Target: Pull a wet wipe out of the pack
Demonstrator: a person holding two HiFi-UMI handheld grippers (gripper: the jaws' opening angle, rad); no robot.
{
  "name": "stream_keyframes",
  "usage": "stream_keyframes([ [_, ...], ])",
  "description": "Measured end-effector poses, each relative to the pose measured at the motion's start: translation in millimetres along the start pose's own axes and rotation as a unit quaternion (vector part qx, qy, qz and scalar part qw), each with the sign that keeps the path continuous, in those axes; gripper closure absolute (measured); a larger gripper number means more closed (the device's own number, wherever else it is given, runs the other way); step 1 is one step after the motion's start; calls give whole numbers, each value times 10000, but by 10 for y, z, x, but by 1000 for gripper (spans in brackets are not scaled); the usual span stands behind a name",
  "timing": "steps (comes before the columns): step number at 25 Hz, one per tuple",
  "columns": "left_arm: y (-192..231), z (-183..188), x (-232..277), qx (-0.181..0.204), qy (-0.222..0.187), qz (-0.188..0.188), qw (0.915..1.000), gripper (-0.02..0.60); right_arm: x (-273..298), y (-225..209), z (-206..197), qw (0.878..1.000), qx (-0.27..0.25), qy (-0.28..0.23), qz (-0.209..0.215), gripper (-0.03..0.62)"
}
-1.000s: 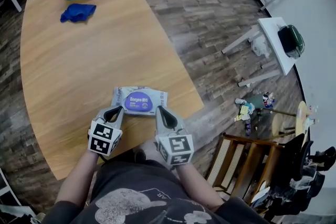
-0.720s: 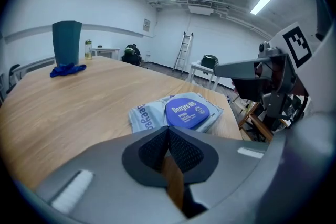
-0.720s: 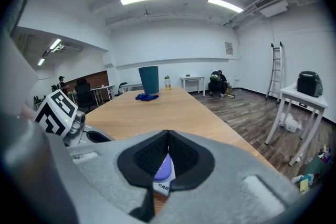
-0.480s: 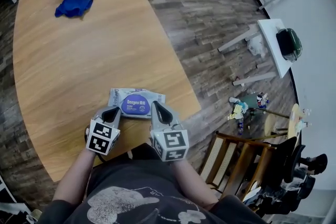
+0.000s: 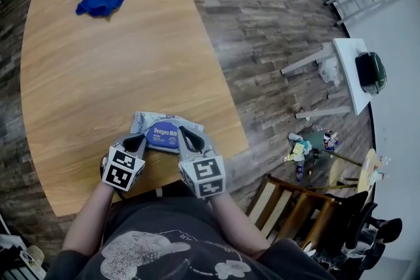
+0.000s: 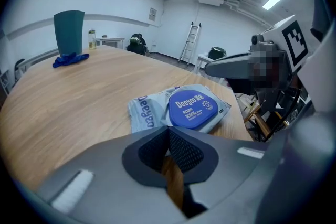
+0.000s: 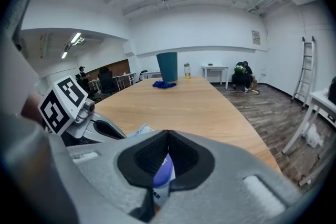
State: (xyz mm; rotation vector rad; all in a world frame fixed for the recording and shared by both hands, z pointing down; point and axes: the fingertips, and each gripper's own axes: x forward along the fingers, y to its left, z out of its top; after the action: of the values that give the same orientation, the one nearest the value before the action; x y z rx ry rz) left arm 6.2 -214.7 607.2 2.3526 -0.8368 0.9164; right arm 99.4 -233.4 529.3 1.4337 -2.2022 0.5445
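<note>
Partly behind the left claw [image 5: 140,140] and right claw [image 5: 186,134], both tightly together, empty: wet-wipe pack [image 5: 165,130], near edge unseen.

light: bright ceiling strips | shadows: soft | edges: fisheye-warped, dark vignette

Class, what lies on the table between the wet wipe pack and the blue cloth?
Only bare wooden tabletop lies between the wet wipe pack and the blue cloth; the head view shows it.
</note>
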Motion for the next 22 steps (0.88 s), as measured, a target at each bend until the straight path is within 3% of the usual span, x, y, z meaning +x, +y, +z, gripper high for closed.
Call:
stream_keyframes([
  [5,-18,-22,11,-84,67,1,9999,563,70,109,-103,9975,-297,285,572,594],
  [9,-13,-16,-2,-101,165,-48,9998,563,154,234,-227,9892,-895,623,977,463],
  [11,-19,-27,-5,-130,198,-81,9997,563,187,316,-326,9813,-1291,829,1165,376],
  [13,-21,-30,-3,-153,208,-102,9996,563,222,396,-437,9705,-1727,1055,1313,328],
  [16,-18,-21,0,-161,213,-140,9995,563,297,460,-547,9567,-2240,1250,1373,295],
  [22,-8,-14,-13,-168,250,-144,9994,563,407,512,-599,9413,-2803,1253,1400,269],
])
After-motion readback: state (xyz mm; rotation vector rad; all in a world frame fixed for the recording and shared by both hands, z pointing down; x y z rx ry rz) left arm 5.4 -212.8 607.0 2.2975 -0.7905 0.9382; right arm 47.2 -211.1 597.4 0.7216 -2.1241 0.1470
